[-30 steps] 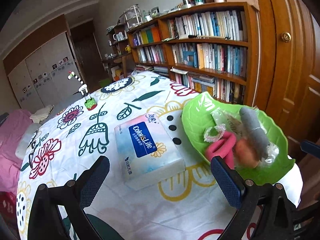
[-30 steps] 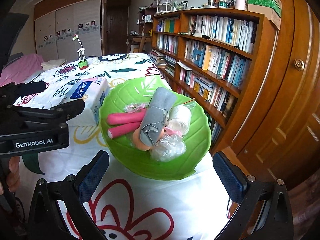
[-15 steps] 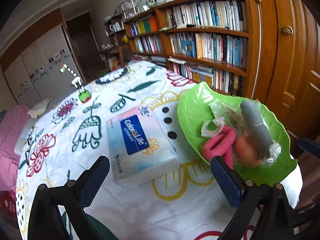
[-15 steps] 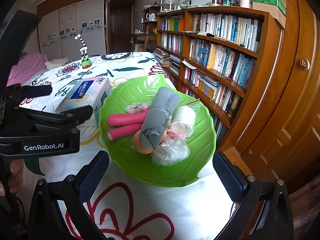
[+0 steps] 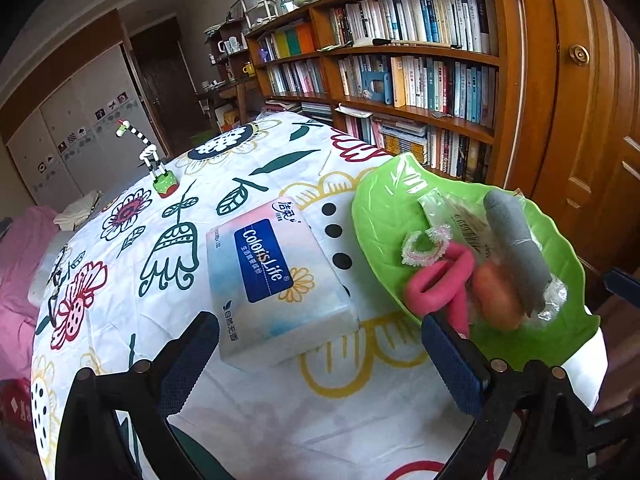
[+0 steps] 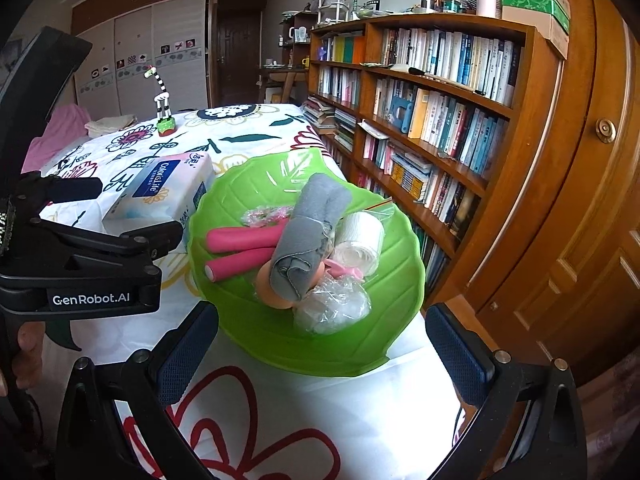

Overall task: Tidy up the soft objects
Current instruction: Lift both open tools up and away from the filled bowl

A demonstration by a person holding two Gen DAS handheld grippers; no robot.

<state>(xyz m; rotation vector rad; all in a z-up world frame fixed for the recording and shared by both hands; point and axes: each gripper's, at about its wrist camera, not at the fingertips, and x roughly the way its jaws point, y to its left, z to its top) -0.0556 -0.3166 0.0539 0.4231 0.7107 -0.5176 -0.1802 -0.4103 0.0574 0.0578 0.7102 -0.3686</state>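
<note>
A grey rolled cloth (image 6: pixel 314 236) lies across pink foam rollers (image 6: pixel 244 250) in the green leaf dish (image 6: pixel 240 320).

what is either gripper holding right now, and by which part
Nothing is held. The left gripper and right gripper both have open jaws with nothing between them, short of the green leaf-shaped plastic tray and the soft items piled in it.

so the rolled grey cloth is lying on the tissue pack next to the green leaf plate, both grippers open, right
Not quite. The rolled grey cloth lies in the green leaf plate, as the right wrist view shows; the tissue pack beside it carries nothing. Both hand-held grippers, left and right, are open.
</note>
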